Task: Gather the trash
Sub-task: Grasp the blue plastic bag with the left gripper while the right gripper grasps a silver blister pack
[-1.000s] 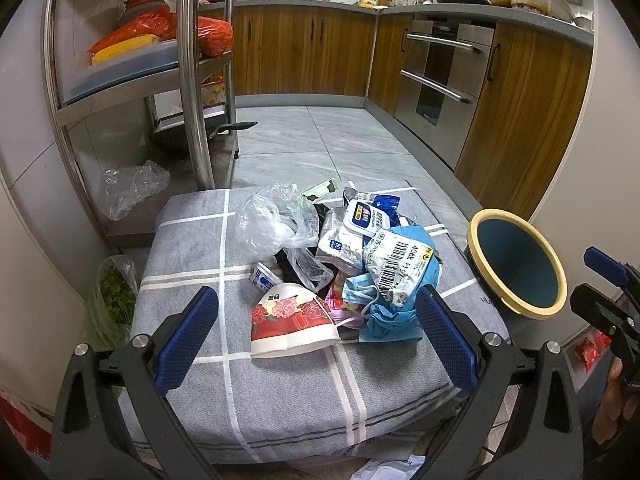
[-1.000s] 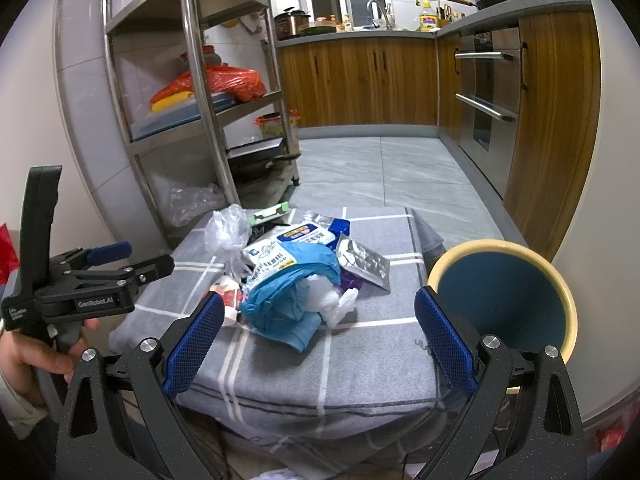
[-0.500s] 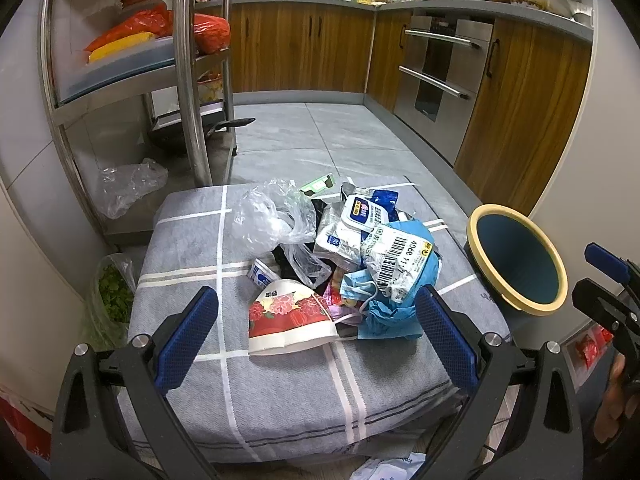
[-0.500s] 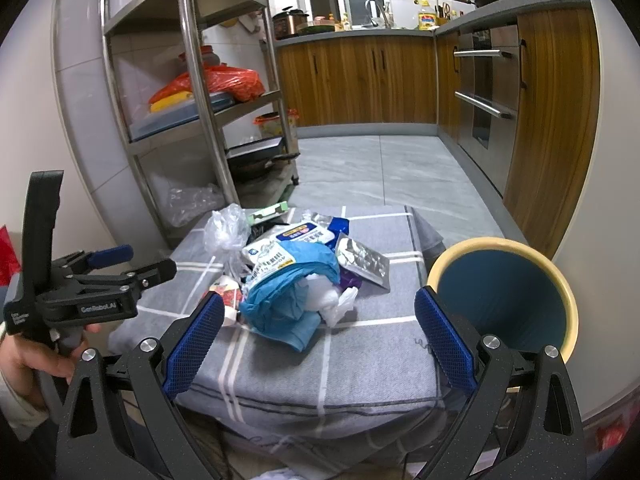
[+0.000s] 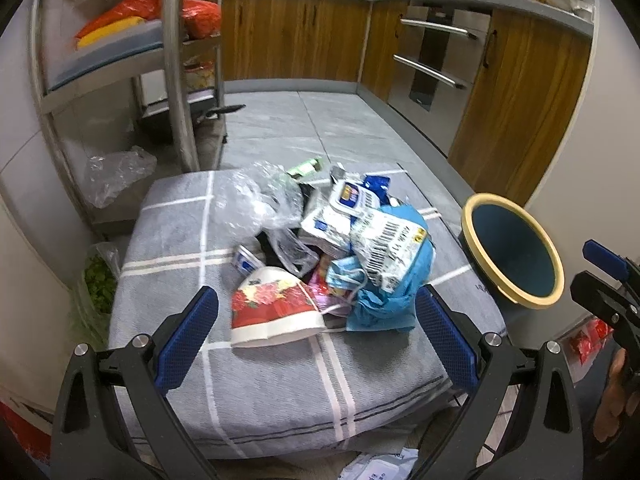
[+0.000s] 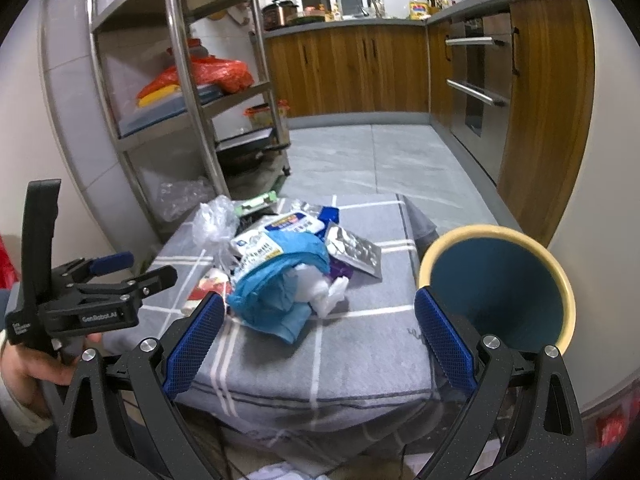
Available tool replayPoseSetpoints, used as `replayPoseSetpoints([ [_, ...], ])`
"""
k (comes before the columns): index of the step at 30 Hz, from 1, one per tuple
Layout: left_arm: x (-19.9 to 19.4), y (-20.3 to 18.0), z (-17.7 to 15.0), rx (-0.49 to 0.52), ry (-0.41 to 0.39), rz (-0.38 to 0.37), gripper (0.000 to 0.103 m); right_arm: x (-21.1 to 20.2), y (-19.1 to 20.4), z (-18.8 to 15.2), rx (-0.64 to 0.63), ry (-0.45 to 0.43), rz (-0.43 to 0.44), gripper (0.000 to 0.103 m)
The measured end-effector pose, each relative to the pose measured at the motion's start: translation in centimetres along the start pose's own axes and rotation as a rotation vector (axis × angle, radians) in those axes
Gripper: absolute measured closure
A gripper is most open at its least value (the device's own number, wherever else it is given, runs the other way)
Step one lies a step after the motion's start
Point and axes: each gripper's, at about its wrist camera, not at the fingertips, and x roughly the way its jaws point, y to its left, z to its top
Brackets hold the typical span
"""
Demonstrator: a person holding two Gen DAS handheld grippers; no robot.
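Scene: a heap of trash (image 5: 332, 248) is lying on a grey checked cushion (image 5: 272, 392) in a kitchen, with a blue bin with a cream rim (image 5: 512, 252) standing just beside the cushion's right edge.

Left tool (image 5: 316, 336): it is hovering over the near edge of the cushion with its blue pads spread wide apart and nothing between them.

Right tool (image 6: 320, 332): it too is standing wide open and empty, hanging near the front right corner of the cushion, close to the bin (image 6: 500, 288).

Nearest trash to the left tool: a crushed paper bowl with a red flower print (image 5: 276, 312) is lying on its side straight ahead of the tool, between the lines of the two pads, at the near edge of the heap.

Bowl's long axis: it is running roughly left to right, across the tool's opening; its white rim is facing the camera.

Nearest trash to the right tool: a crumpled blue bag (image 6: 276, 288) with white tissue (image 6: 324, 288) is sitting ahead and slightly left of centre.

Which hand is nearer: the left tool seems better placed for the bowl; the right is sitting nearer the bin.

Coming move, as a judgement: a short forward reach by the left tool looks enough, followed by a carry rightward to the bin.
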Motion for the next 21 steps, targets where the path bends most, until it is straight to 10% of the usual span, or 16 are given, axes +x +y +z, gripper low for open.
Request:
replayPoseSetpoints([
  [9,3.8,-3.7,0.5,0.118,0.084,-0.039,0.009,0.6,-0.9,-0.3,0.037,0.038,-0.011,0.007],
  [17,8.4,-5.6,1.3,0.147,0.173,-0.049,0.034,1.0,-2.0,-0.6,0.062,0.063,-0.031,0.007],
  [21,9.2,-5.2,1.5,0.11,0.212,-0.089,0.066,1.2,-2.8,-0.7,0.091,0.074,-0.034,0.007],
])
